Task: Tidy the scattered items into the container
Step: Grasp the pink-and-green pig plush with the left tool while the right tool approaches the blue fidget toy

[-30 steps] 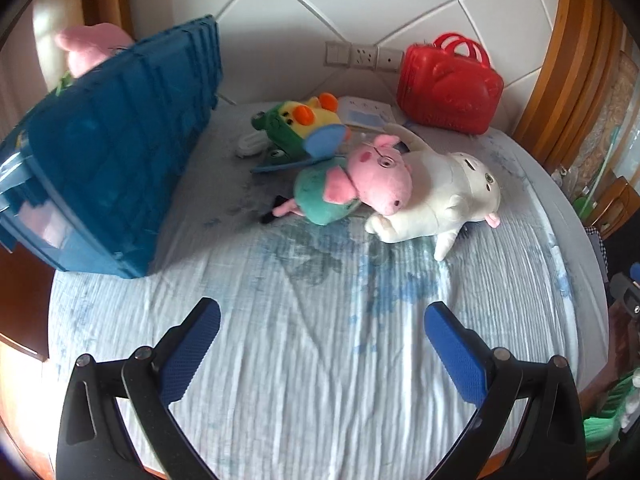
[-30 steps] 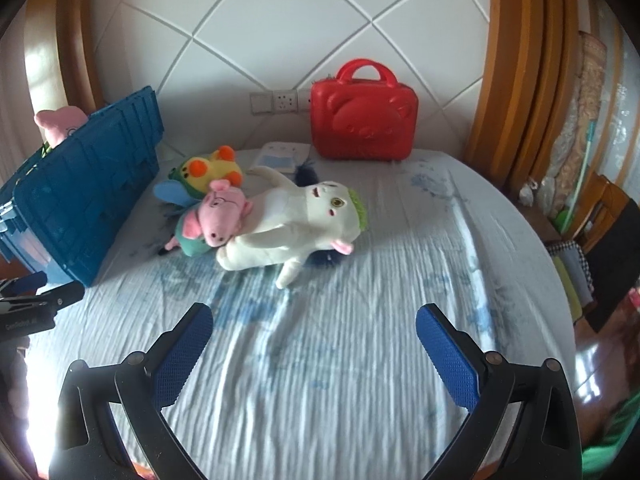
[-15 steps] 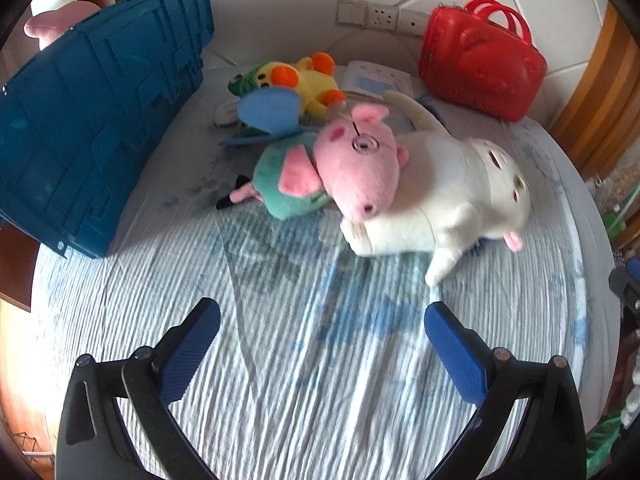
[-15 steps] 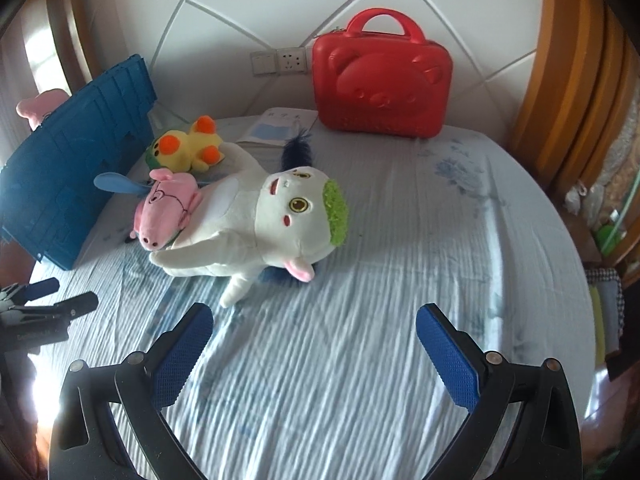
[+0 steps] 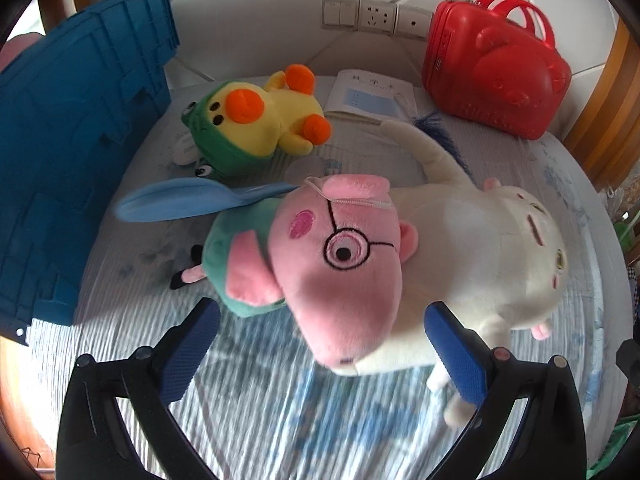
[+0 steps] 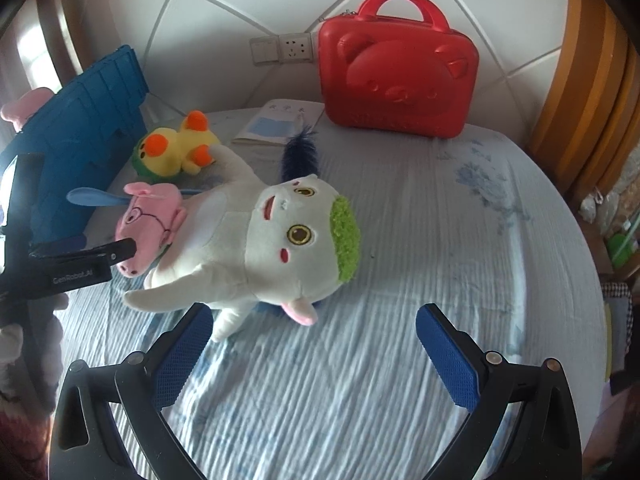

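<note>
A pink pig plush (image 5: 340,276) in a teal shirt lies against a white plush (image 5: 492,256) with green hair on the bed. My left gripper (image 5: 320,344) is open, its blue pads on either side of the pig's snout. In the right wrist view the pig (image 6: 148,224) and white plush (image 6: 280,248) lie left of centre. My right gripper (image 6: 316,348) is open and empty, just short of the white plush's leg. The blue crate (image 5: 68,152) stands at the left, with a pink plush (image 6: 24,106) behind its rim. A yellow duck plush (image 5: 260,120) lies beyond.
A red bear-faced case (image 6: 396,72) stands against the tiled wall at the back. A booklet (image 5: 368,98) lies in front of it. A flat blue paddle-shaped thing (image 5: 192,200) lies under the pig. Wooden bed rim (image 6: 588,92) curves along the right. The left gripper's arm (image 6: 76,268) shows at the left.
Both grippers have moved forward toward the plush toys. The left one now has the pig's head between its open fingers. The right one has come close to the white plush.
</note>
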A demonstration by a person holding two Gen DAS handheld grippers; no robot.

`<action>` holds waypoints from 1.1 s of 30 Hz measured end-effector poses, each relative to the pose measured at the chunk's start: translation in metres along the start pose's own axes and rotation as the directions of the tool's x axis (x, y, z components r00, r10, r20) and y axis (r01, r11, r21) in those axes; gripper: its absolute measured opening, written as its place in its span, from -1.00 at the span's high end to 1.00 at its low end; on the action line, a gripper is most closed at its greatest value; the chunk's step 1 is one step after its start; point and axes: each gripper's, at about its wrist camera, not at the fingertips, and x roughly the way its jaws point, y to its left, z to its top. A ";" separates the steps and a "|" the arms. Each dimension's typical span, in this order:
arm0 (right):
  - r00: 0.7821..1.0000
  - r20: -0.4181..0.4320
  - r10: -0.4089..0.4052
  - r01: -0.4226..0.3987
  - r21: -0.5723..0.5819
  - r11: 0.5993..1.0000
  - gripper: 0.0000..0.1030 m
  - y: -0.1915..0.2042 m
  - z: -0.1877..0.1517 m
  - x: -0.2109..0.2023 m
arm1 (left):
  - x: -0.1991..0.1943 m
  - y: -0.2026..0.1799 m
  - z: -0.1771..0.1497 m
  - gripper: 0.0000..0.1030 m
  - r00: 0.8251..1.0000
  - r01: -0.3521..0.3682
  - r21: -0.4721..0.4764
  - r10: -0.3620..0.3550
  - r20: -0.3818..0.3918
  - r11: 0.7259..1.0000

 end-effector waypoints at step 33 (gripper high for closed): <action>0.952 -0.099 0.290 -0.306 -0.272 0.912 -0.99 0.205 0.058 0.062 | -0.057 0.198 -0.078 -0.50 0.997 -0.066 -0.226 0.071 0.014 0.972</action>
